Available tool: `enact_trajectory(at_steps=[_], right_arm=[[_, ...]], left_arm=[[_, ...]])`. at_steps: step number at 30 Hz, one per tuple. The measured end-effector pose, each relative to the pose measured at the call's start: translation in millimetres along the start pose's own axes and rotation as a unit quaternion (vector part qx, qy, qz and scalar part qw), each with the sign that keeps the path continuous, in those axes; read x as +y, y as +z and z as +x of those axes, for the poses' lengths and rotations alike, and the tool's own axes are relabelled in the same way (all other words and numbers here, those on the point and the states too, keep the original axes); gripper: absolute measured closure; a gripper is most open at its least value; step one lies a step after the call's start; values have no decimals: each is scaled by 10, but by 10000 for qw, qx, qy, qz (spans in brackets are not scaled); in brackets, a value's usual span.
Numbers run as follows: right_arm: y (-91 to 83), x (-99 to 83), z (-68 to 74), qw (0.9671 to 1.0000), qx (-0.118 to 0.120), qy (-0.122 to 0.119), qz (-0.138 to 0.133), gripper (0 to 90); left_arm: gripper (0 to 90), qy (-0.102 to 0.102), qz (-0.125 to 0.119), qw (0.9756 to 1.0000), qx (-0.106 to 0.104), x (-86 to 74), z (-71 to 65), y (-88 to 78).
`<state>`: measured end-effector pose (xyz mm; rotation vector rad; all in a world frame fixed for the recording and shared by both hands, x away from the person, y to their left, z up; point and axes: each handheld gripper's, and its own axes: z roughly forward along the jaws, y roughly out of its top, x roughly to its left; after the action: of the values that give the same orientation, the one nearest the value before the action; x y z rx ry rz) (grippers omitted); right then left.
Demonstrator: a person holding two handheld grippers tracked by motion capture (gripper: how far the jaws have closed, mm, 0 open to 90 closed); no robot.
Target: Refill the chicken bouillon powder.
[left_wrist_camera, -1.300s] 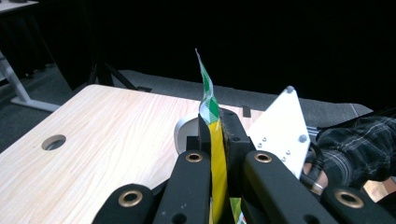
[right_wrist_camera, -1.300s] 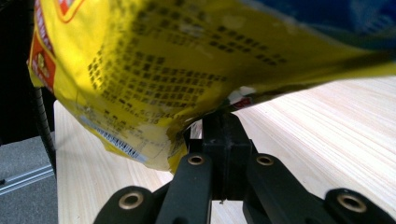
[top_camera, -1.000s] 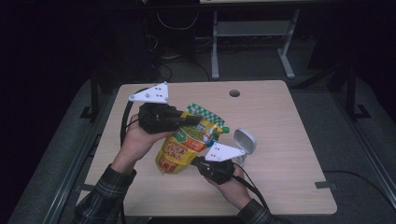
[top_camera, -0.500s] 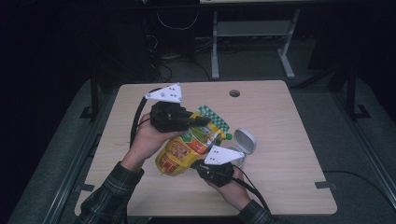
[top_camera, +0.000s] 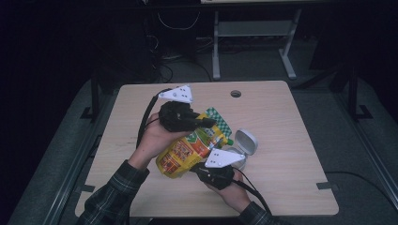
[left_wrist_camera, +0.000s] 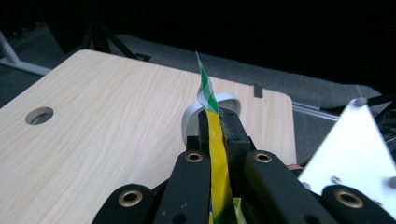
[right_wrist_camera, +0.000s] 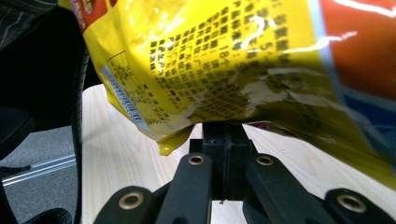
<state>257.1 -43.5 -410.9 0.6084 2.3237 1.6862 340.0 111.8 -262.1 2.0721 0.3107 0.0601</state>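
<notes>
Both grippers hold the yellow printed plastic snack pouch [top_camera: 190, 147] up off the light wooden table [top_camera: 291, 173]. Left gripper [top_camera: 210, 123] jaws are clamped tight on the pouch's green-checked top edge [left_wrist_camera: 204, 88]. Right gripper [top_camera: 199, 168] jaws are closed on the pouch's bottom seam [right_wrist_camera: 224, 123] (pads hidden under the film). Likely step: tipping the pouch towards the container. To do it well, keep the top pinch firm, lift the bottom end, aim the mouth over the opening. The small white round container with hinged lid open [top_camera: 245, 143] sits just beyond the right gripper; contents can't be made out. Pouch looks sealed, partly full.
</notes>
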Motion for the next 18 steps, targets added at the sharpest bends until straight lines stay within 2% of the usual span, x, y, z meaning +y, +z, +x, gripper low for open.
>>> enact_trajectory(at_steps=[6,10,12,18], right_arm=[[22,-22,7,10000,67,-27,-23,900],[42,-25,5,10000,57,-35,-52,900],[49,-26,9,10000,74,-10,-54,900],[61,-25,12,9999,25,-47,-92,900]], left_arm=[[899,-57,125,9999,-39,1,13,58],[900,-77,196,9997,-128,21,-33,103],[899,-25,240,9996,-145,37,-71,126],[899,-42,271,9995,-123,80,-120,172]])
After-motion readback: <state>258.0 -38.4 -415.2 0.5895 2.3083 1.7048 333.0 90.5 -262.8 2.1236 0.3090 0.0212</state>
